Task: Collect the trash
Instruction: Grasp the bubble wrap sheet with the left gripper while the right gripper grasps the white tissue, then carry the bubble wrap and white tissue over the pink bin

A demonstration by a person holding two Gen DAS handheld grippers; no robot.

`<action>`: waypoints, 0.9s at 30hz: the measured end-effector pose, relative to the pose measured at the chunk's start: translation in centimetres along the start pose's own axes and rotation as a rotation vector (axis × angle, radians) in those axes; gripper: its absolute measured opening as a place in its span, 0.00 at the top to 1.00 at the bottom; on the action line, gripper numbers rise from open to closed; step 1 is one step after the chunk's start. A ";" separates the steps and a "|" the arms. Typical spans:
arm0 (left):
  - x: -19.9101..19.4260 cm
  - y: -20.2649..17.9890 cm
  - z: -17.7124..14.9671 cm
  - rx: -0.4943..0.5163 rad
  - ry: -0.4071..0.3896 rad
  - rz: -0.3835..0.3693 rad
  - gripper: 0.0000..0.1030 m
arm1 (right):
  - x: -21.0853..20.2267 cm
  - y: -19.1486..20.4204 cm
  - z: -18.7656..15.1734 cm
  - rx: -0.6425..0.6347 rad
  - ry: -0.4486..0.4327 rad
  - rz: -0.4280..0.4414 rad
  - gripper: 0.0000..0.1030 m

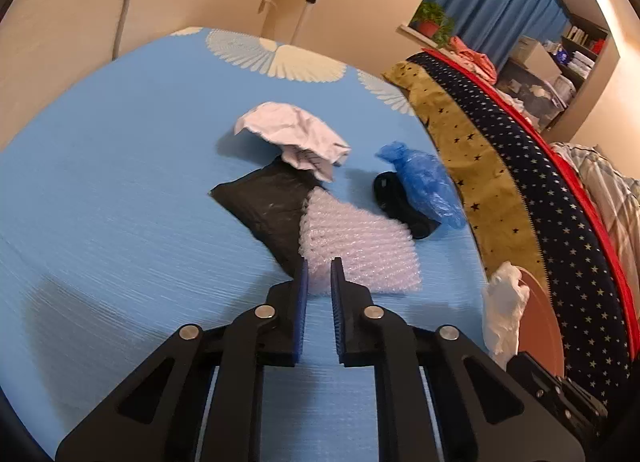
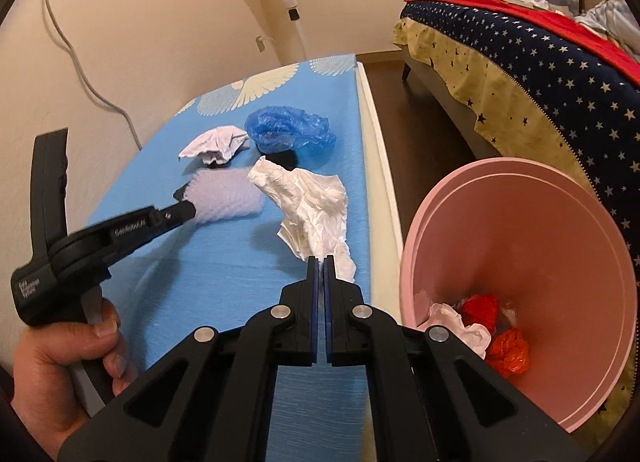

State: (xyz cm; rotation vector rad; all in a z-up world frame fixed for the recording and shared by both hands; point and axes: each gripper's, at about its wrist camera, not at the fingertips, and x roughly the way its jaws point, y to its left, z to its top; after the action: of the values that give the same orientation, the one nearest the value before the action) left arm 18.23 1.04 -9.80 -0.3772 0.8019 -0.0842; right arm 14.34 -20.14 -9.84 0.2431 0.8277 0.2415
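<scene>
Fingers of my left gripper [image 1: 319, 268] stand parted with nothing between them, their tips at the near edge of the pinkish sheet of bubble wrap [image 1: 360, 250] on the blue table cover [image 1: 120, 202]. My right gripper [image 2: 321, 262] is clenched on the crumpled white tissue [image 2: 312, 202], beside the round pink plastic bin [image 2: 520, 262] on the floor. I judge the grip thin — only the tissue's lower edge is pinched, so it may tear or slip before reaching the bin.
</scene>
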 end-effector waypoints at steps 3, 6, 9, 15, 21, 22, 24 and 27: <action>-1.0 -0.9 -0.2 0.043 -0.016 0.004 0.94 | -0.7 -0.2 0.3 0.002 -0.013 -0.004 0.97; -2.4 -1.7 -0.4 0.083 -0.040 0.019 0.94 | -1.7 -0.4 0.6 0.012 -0.031 -0.015 0.98; -4.0 -2.6 -0.6 0.126 -0.067 0.033 0.94 | -2.9 -0.8 1.0 0.023 -0.049 -0.032 0.98; -7.4 -4.6 -1.3 0.219 -0.112 0.046 0.94 | -5.8 -1.5 1.2 0.036 -0.087 -0.061 0.98; -10.2 -6.3 -2.4 0.264 -0.147 0.041 0.94 | -8.5 -2.4 1.2 0.048 -0.121 -0.083 0.98; -10.6 -6.5 -2.5 0.268 -0.152 0.038 0.94 | -8.9 -2.5 1.3 0.050 -0.125 -0.087 0.98; -11.4 -6.9 -2.7 0.282 -0.161 0.035 0.94 | -9.7 -2.9 1.4 0.057 -0.136 -0.096 0.98; -12.5 -7.4 -3.0 0.291 -0.174 0.028 0.94 | -10.8 -3.7 1.7 0.076 -0.152 -0.114 0.98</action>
State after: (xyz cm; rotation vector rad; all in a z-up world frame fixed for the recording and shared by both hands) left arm 7.87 -4.02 -0.43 -0.0963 0.6119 -0.1385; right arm 8.94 -27.17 -2.37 0.2806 0.6978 0.0832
